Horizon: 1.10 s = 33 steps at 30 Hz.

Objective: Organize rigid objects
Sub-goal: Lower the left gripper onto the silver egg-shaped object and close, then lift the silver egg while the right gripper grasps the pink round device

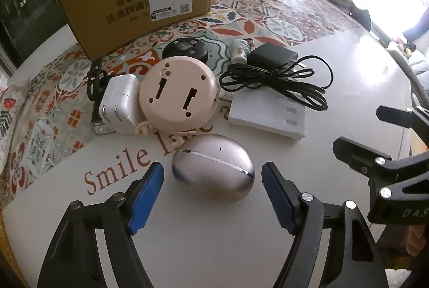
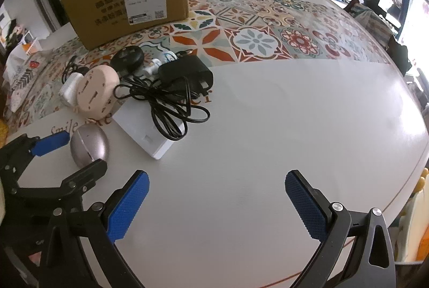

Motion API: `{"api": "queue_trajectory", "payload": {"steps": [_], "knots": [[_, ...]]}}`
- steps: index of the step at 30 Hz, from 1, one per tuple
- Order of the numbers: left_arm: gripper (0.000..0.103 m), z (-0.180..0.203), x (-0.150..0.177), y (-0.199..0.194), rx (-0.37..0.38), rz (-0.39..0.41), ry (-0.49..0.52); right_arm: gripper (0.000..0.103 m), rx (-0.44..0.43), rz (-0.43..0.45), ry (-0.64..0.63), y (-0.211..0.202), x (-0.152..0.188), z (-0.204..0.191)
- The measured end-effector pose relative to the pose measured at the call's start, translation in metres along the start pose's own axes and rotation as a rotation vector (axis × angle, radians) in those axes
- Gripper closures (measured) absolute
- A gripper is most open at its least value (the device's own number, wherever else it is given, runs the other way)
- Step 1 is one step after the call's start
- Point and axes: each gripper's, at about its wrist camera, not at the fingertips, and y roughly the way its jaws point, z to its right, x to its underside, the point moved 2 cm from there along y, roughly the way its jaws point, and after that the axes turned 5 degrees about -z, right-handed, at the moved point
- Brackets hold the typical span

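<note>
Left wrist view: the left gripper [image 1: 213, 174] is seen at the bottom of the frame with its blue pads [image 1: 146, 197] set on either side of a silver egg-shaped case [image 1: 213, 171], which lies on the white table [image 1: 348, 68] at lower centre. A gap is visible between each pad and the case, so the jaws are parted and nothing is gripped. Above the case, a round beige device [image 1: 178, 91] is seen lying with its underside up, touching a white plug adapter [image 1: 119, 103] to its left. To the right, a flat white box [image 1: 270, 118] is partly covered by the coiled cord of a black charger [image 1: 276, 55]. A black round object [image 1: 185, 48] and a small figurine [image 1: 240, 49] are placed behind them on a patterned runner [image 1: 268, 20].

At the upper left, a cardboard box [image 1: 134, 1] with a shipping label is stood on the runner; its inside cannot be seen, so its contents cannot be told.

In the right wrist view, the right gripper [image 2: 217, 205] is held over bare table at the bottom, jaws wide apart and empty, well right of the case [image 2: 89, 144].
</note>
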Motion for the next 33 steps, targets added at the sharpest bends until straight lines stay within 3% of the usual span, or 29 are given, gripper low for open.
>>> {"api": "queue_trajectory", "payload": {"steps": [12,33], "knots": [[0.039,0.002,-0.004,0.014,0.003,-0.003,-0.011,0.001,-0.010,-0.007,0.013,0.008,-0.001,0.004],[0.040,-0.012,0.004,-0.010,-0.039,0.038,-0.015,0.002,-0.111,-0.015,-0.038,0.012,-0.003,-0.018]]}}
